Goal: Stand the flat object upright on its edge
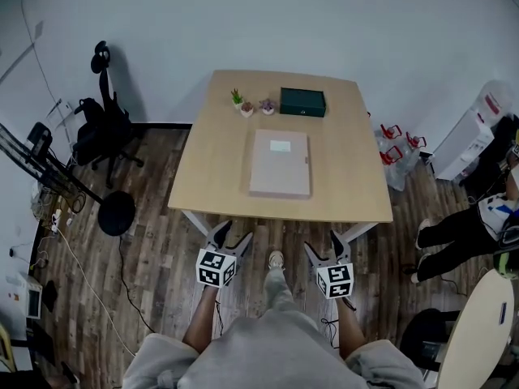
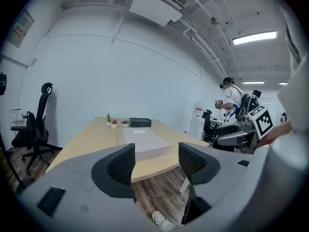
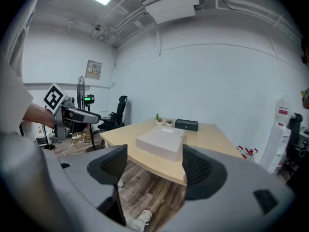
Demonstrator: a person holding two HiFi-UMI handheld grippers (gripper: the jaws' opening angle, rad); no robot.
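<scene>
The flat object (image 1: 280, 163), a pale pinkish-grey box with a small white label (image 1: 280, 145) near its far end, lies flat on its broad face around the middle of the wooden surface (image 1: 211, 177), its long side running away from the person; nothing touches it. Behind it, along the far edge of the surface, a dark green box (image 1: 302, 101) lies a little to the right, and three small potted plants (image 1: 246, 109) stand close together just left of that box; all of these are apart from the flat object. The left claw (image 1: 233, 232) hangs in front of the near edge of the surface, over the wooden floor (image 1: 162, 250), and does not reach the surface; in the left gripper view its two jaws stand spread, with only the floor and the edge of the surface between them. The right claw (image 1: 323, 241) hangs at the same height to the right, also short of the surface; in the right gripper view its jaws are spread too and pinch nothing. Between the two claws a shoe (image 1: 276, 259) of the person shows on the floor. A black office chair (image 1: 105, 128) stands well to the left of the surface; another person (image 1: 454, 233) sits at the right edge of the head view.
</scene>
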